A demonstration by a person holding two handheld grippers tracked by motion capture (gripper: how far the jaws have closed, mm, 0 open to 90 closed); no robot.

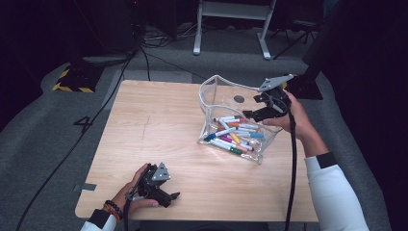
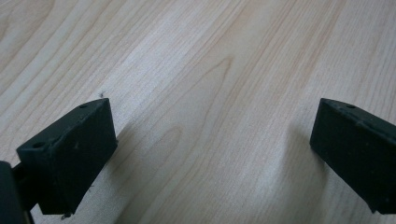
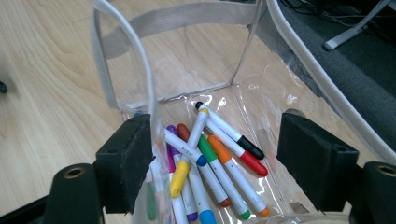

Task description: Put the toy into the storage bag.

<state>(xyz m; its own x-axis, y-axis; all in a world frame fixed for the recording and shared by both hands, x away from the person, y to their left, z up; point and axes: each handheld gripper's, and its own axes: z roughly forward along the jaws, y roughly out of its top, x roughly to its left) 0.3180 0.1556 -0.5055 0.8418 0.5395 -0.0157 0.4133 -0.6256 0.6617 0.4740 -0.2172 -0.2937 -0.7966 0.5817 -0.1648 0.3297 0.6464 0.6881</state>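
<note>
A clear plastic pouch (image 1: 216,96) with beige trim stands open on the right half of the wooden table (image 1: 159,125). Several coloured markers (image 1: 234,134) lie in a heap on its bottom. My right gripper (image 1: 251,107) hovers over the pouch's right side, open. In the right gripper view its jaws (image 3: 215,158) stand wide apart above the markers (image 3: 233,175), gripping nothing, and the pouch's trimmed rim (image 3: 187,18) curves down beside one jaw. My left gripper (image 1: 171,198) sits low at the table's front left, open over bare wood (image 2: 212,140).
Grey tape (image 1: 85,186) marks the table's front left edge. Beyond the table lie grey carpet, black cables (image 1: 96,120), a yellow-and-black striped block (image 1: 72,79) at the back left and white stand legs (image 1: 231,29) at the back. A dark stand base (image 1: 308,84) stands by the right corner.
</note>
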